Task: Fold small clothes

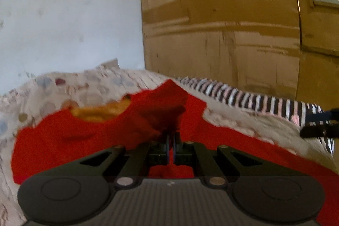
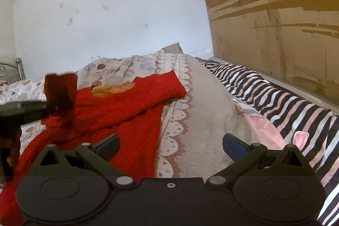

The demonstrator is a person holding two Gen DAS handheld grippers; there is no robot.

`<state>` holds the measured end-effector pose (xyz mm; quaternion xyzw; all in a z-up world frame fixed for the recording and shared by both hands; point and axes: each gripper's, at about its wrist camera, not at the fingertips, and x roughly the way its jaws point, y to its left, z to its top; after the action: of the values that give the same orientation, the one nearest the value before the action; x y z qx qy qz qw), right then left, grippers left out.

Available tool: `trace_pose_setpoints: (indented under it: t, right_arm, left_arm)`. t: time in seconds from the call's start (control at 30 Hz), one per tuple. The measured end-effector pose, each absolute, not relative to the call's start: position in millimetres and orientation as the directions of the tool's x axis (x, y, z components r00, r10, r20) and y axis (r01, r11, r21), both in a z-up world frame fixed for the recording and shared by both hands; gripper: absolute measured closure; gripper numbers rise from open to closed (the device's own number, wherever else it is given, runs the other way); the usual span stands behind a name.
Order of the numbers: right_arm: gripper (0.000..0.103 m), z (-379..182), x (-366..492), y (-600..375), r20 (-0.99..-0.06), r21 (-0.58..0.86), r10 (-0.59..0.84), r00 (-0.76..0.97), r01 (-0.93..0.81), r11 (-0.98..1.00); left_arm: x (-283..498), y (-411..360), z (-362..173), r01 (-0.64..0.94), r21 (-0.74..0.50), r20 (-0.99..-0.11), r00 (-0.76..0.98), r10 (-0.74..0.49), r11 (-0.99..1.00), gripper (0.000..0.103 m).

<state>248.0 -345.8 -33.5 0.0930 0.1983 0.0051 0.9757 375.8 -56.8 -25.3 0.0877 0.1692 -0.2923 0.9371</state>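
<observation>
Spread across the patterned bedcover, the red sweater lies mostly flat, its neck opening showing a yellow-orange lining and one sleeve stretched out toward the head of the bed. It looks like a soft, fuzzy knit: light, limp and a little stretchy, so it will likely sag and drape wherever it is not supported, and it should not slip out of rubber pads easily. A pinch on a single thickness of an edge, a cuff or a shoulder seam would suit it best; a bunched handful would probably fold unevenly.

The left claw is pinched tight on a raised fold of the red knit, which peaks up from the bed where it is gripped; in the right wrist view that lifted flap hangs dark and blurred at the left edge. The right claw stands spread wide with nothing between its blue-padded fingers, over the bedcover just beside the sweater's hem edge.

Beyond lie a striped blanket, a white wall and a wooden panel.
</observation>
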Motion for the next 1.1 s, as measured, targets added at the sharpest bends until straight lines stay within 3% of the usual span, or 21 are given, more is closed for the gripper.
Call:
trace_pose_setpoints:
  t: [0.1, 0.2, 0.3, 0.33, 0.37, 0.5, 0.7, 0.87, 1.1]
  right_arm:
    - [0.000, -34, 249, -345, -0.387, 0.196, 0.047, 0.921, 0.032, 0.980]
    - [0.000, -34, 251, -343, -0.390, 0.204, 0.057, 0.919, 0.026, 0.979]
    - [0.000, -35, 253, -340, -0.396, 0.208, 0.071, 0.916, 0.014, 0.978]
    - [0.000, -35, 254, -339, -0.395, 0.208, 0.073, 0.916, 0.011, 0.978]
    - [0.000, -35, 254, -338, -0.395, 0.207, 0.076, 0.915, 0.008, 0.978]
    - [0.000, -35, 255, -335, -0.396, 0.209, 0.087, 0.914, -0.002, 0.978]
    - [0.000, -33, 264, -323, -0.429, 0.161, 0.154, 0.890, -0.093, 0.983]
    - [0.001, -35, 285, -291, -0.531, 0.080, 0.278, 0.800, -0.279, 0.957]
    - [0.001, -38, 286, -211, -0.547, -0.217, 0.364, 0.754, -0.547, 0.809]
  left_arm:
    - [371, -53, -35, 0.582, 0.034, -0.421, 0.746, -0.517, 0.813, 0.100]
    - [371, -48, -34, 0.594, -0.030, -0.447, 0.712, -0.542, 0.804, 0.093]
    - [364, -46, -35, 0.618, -0.048, -0.457, 0.685, -0.567, 0.785, 0.062]
    - [360, -46, -35, 0.623, -0.045, -0.452, 0.684, -0.572, 0.781, 0.040]
    - [355, -45, -35, 0.629, -0.041, -0.442, 0.685, -0.578, 0.776, 0.031]
    - [342, -41, -28, 0.655, -0.046, -0.436, 0.667, -0.605, 0.755, 0.028]
    - [334, -9, -16, 0.584, -0.065, -0.422, 0.719, -0.552, 0.809, 0.015]
    - [343, 23, -14, 0.413, -0.036, -0.477, 0.793, -0.379, 0.910, 0.011]
    - [353, 81, -19, 0.152, -0.085, -0.502, 0.847, -0.174, 0.985, 0.002]
